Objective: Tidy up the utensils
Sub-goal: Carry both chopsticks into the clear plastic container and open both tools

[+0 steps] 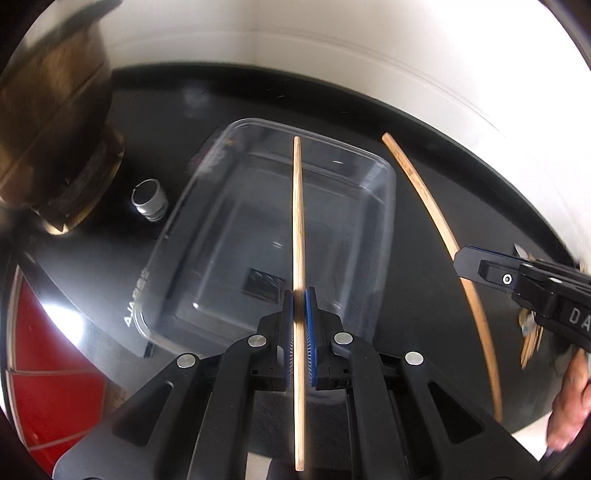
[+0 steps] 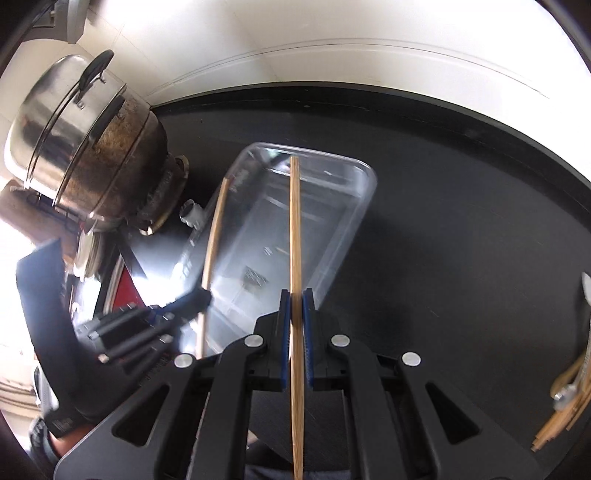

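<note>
A black glossy worktop (image 2: pixel 461 221) meets a white wall (image 2: pixel 332 33) at the back. At its left end stands a big steel pot (image 2: pixel 107 147) with a lid; the lid has a black handle (image 2: pixel 94 70), and the lower side of the pot is stained brown. Just beside the base of the pot there is a small silver knob (image 1: pixel 149 199). Under the pot, at the left edge, a red surface (image 1: pixel 48 369) shows.
</note>
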`<state>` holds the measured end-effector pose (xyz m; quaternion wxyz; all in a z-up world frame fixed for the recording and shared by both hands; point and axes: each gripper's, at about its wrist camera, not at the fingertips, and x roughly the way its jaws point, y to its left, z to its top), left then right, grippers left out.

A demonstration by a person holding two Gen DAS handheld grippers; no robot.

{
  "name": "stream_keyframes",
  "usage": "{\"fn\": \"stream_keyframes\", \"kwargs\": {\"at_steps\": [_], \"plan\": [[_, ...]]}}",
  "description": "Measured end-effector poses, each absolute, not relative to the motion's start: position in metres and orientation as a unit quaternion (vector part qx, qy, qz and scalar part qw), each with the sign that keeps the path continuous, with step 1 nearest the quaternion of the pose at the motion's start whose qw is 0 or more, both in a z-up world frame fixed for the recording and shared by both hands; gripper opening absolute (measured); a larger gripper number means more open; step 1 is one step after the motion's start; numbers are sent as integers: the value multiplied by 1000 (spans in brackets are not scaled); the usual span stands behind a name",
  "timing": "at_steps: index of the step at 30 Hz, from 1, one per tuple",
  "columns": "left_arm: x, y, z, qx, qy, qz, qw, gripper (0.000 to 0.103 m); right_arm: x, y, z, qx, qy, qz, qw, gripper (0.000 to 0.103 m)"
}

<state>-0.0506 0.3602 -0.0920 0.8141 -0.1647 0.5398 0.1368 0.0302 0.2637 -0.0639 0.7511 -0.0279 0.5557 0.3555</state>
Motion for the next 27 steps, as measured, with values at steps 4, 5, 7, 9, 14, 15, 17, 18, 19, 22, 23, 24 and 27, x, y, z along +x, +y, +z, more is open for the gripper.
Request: {"fn": "stream_keyframes", "kwargs": {"at_steps": [4, 5, 7, 9, 14, 15, 17, 18, 19, 22, 23, 24, 27], "plan": [[-34, 396, -106, -180, 544, 154, 805, 6, 48, 310, -82, -13, 572, 353, 740, 7], [-32, 399, -108, -184, 546, 153, 803, 6, 51, 315, -87, -14, 575, 351, 739, 7], [-25, 408, -113, -189, 549, 153, 800, 6, 59, 325, -97, -14, 585, 344, 735, 7], [-18, 414, -119, -189, 551, 153, 798, 6, 67, 331, -108, -11, 595, 334, 731, 7], [-8, 425, -130, -199, 557, 153, 792, 6, 79, 337, -119, -14, 600, 328, 730, 7], [-8, 424, -130, -200, 557, 153, 791, 6, 81, 339, -120, -14, 601, 328, 729, 7], [-6, 427, -134, -202, 558, 151, 790, 6, 82, 343, -121, -16, 601, 332, 727, 7], [-6, 428, -136, -204, 559, 150, 790, 6, 83, 345, -122, -18, 601, 333, 726, 7], [-5, 431, -138, -207, 559, 147, 789, 6, 83, 347, -123, -20, 601, 335, 725, 7], [-3, 435, -137, -206, 551, 147, 796, 6, 88, 351, -127, -17, 605, 338, 721, 7], [-3, 437, -137, -203, 549, 149, 797, 6, 89, 351, -127, -14, 606, 339, 719, 8], [-3, 439, -137, -201, 551, 149, 796, 8, 91, 351, -128, -10, 611, 343, 714, 8], [-10, 441, -136, -198, 556, 141, 795, 61, 97, 343, -125, -8, 609, 331, 721, 57]]}}
